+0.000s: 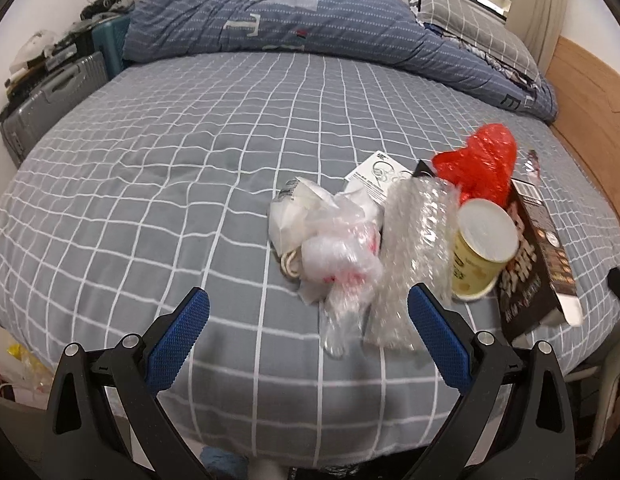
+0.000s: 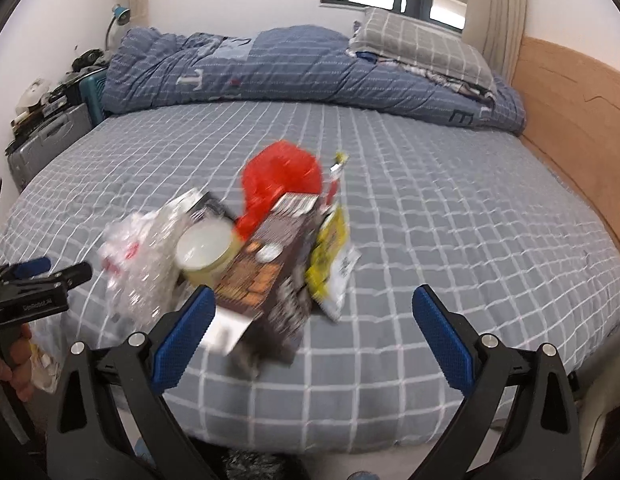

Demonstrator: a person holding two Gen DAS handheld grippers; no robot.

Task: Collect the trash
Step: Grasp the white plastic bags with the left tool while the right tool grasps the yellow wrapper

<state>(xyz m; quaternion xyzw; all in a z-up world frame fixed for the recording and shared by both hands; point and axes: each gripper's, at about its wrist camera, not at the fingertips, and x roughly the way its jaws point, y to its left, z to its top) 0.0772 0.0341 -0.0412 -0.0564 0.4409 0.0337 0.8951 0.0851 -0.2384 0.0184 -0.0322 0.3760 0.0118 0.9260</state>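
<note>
A pile of trash lies on the grey checked bed [image 1: 150, 200]: crumpled white plastic [image 1: 326, 240], bubble wrap [image 1: 414, 240], a yellow can [image 1: 480, 248], a red plastic bag [image 1: 482, 168], a dark box [image 1: 538, 264] and a white card [image 1: 378, 176]. My left gripper [image 1: 308, 320] is open, just short of the plastic and bubble wrap. In the right wrist view my right gripper [image 2: 314, 320] is open over the near end of the dark box [image 2: 266, 276], with the can [image 2: 208, 252], red bag [image 2: 282, 184], bubble wrap [image 2: 146, 264] and a yellow wrapper [image 2: 330, 256] close by.
A blue duvet [image 1: 310, 28] and a checked pillow [image 1: 470, 28] lie at the far side of the bed. A wooden headboard [image 2: 570, 120] stands on the right. Suitcases and clutter [image 1: 50, 80] stand at the left. The left gripper shows at the left edge of the right wrist view [image 2: 42, 280].
</note>
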